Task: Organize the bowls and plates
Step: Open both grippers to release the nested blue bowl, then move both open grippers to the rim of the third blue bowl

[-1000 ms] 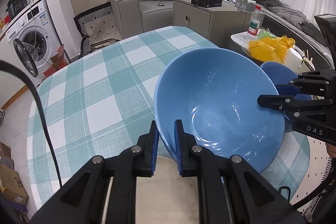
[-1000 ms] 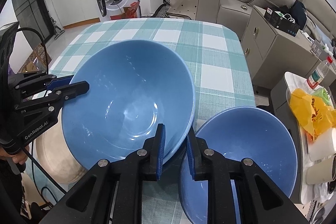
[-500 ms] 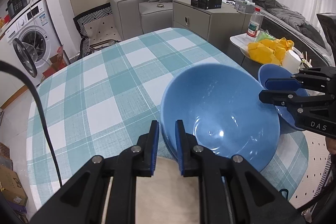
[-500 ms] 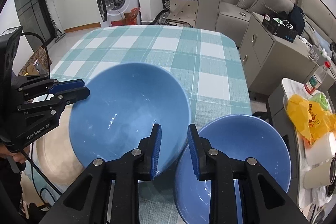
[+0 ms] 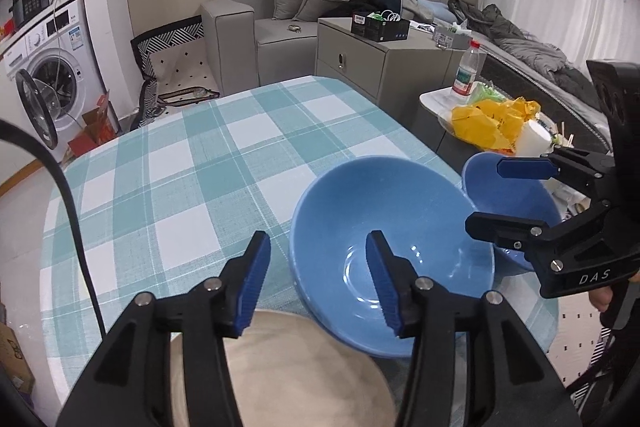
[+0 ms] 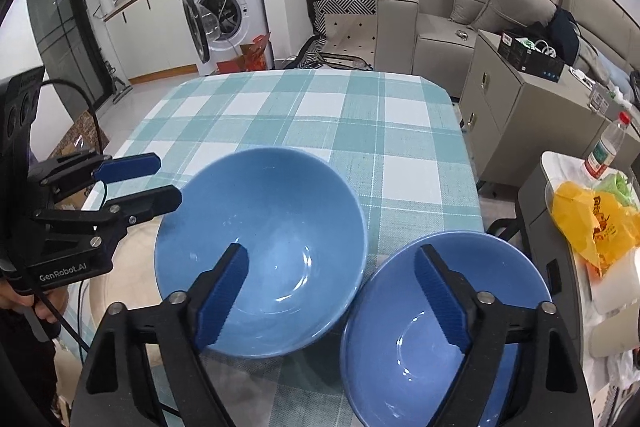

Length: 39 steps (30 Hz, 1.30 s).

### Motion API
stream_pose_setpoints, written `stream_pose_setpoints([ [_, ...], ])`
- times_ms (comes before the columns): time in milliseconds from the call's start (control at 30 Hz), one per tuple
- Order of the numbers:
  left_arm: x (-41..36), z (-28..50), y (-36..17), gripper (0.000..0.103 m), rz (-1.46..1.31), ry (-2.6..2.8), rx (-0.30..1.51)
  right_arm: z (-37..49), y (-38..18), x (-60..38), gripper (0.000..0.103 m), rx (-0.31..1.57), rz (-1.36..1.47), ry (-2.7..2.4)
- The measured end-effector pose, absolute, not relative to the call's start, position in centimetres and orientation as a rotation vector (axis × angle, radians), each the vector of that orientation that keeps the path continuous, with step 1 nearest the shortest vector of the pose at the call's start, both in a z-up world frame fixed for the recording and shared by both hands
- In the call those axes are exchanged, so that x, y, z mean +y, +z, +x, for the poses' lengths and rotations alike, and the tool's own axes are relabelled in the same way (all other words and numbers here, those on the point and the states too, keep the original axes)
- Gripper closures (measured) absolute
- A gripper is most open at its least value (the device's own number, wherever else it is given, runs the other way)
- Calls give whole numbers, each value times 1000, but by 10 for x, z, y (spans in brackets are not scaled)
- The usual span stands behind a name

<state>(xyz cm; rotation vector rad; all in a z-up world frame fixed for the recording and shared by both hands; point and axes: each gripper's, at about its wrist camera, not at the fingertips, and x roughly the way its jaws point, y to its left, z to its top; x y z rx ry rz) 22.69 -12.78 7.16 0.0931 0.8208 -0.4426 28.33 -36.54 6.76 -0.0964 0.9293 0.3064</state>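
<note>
Bowls: two blue (image 6: 260, 247) (image 6: 440, 327), one beige plate (image 5: 304, 371); left tongs (image 5: 318, 283) and right tongs (image 6: 334, 293) spread wide, holding nothing

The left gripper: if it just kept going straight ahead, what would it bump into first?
Probably the near rim of the lighter blue bowl: the open left gripper straddles it. Depth is hard to judge.

On the table (image 6: 400, 131) in front of you, the large bowl (image 6: 260, 227) sits near the close edge, with the smaller bowl (image 6: 440, 307) just to its right (rims nearly touching; contact is hard to tell). A plate (image 5: 288, 367) lies to the large bowl's left, under your left gripper (image 5: 316, 283). Your right gripper (image 6: 332, 291) hangs above the gap between the bowls. Beyond the table stands the sofa (image 5: 256, 23), with the washing machine (image 6: 224, 7) off to its left.
</note>
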Motion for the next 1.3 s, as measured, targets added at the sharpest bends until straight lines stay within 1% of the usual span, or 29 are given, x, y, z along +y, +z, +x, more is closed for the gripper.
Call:
stream_pose_setpoints([
  [33,-128,227,73,44,88,-448,817,283,69,-367,13,928,-89,308],
  [67,-128,227,75,33,83,-450,812,283,71,-369,11,925,-86,308],
  [100,-129,227,77,25,78,-450,805,282,73,-371,9,919,-83,307],
  [133,-129,227,79,11,71,-449,797,281,76,-373,6,911,-78,303],
  [167,-129,227,81,4,63,-452,788,280,78,-375,5,905,-73,299],
  [300,-134,230,87,0,41,-493,786,275,88,-385,3,881,-53,284],
  [700,-171,232,104,0,101,-573,763,249,108,-429,1,841,21,244],
  [1133,-214,234,108,0,187,-637,773,225,110,-484,1,823,82,140],
  [1300,-228,235,103,0,224,-657,786,216,101,-503,1,833,125,116],
])
